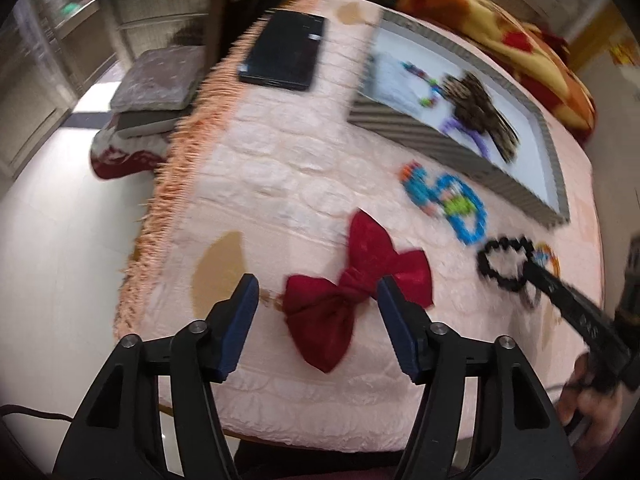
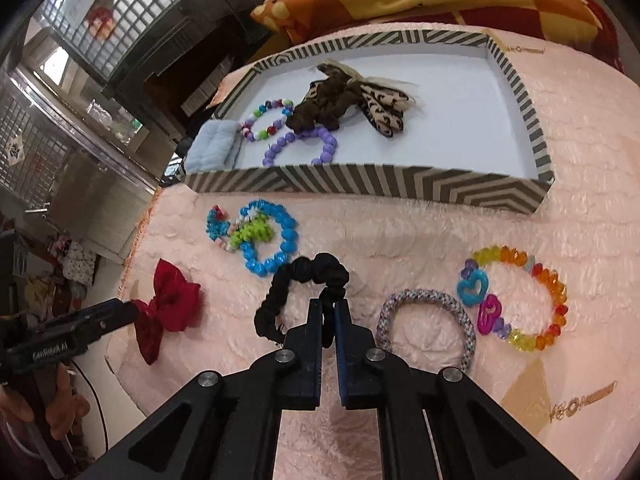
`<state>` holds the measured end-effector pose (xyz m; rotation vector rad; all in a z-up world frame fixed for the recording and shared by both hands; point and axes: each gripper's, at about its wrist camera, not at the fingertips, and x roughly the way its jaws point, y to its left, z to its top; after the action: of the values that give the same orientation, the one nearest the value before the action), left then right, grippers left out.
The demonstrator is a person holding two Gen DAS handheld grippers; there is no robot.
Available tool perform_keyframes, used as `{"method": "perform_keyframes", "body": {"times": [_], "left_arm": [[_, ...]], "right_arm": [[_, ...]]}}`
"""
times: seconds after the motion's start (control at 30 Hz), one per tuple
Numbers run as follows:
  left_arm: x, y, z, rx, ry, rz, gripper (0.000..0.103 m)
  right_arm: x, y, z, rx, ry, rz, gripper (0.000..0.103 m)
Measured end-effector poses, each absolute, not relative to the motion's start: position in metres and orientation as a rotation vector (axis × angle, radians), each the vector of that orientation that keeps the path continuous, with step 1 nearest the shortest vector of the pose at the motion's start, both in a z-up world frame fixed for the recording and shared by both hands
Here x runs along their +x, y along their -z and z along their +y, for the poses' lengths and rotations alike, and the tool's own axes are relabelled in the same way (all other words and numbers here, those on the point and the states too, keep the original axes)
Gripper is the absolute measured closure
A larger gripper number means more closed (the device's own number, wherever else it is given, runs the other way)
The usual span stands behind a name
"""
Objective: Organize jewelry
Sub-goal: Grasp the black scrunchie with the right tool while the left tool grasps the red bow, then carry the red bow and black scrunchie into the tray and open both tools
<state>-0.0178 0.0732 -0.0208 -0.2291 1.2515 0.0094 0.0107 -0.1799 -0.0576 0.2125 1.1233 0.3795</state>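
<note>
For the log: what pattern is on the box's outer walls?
Grey-and-white chevron stripes on the box, clearest in the right wrist view.

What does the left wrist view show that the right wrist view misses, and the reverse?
Left wrist only: a black phone on the pink cover, and the left gripper open over the red bow.

Right wrist only: the rainbow bead bracelet and grey braided band.

Both: the bow, the striped tray, the blue bead bracelet, and the right gripper shut on the black scrunchie.
</note>
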Motion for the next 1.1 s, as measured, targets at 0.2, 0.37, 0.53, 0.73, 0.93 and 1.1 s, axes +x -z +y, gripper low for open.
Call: {"method": "perform_keyframes", "body": {"times": [0.2,0.37,0.53,0.73,0.93,1.1], "left_arm": [[-0.016,0.035,0.051,-0.078,0.085,1.293,0.038],[-0.011,0.05,0.048,-0.035,0.076,1.315,0.038],[-0.008,0.059,0.055,-0.083,0.071,1.318,0.041],[-0.006,0.057,0.066,-0.119,0.076,1.297,0.081],[-0.007,0.035,0.075,-0.128,0.045,1.226,0.087],[-0.005,0.014,0.069,-0.123,0.057,1.179,0.087]], "right_arm": [[0.014,0.064,-0.175,0.192,-0.389,1.151,0.098],[0.019,0.071,-0.171,0.178,-0.379,1.17,0.098],[0.022,0.076,-0.168,0.16,-0.371,1.179,0.098],[0.016,0.059,-0.168,0.161,-0.36,1.114,0.098],[0.007,0.03,-0.167,0.161,-0.391,1.048,0.098],[0.002,0.005,-0.17,0.168,-0.396,0.987,0.098]]}}
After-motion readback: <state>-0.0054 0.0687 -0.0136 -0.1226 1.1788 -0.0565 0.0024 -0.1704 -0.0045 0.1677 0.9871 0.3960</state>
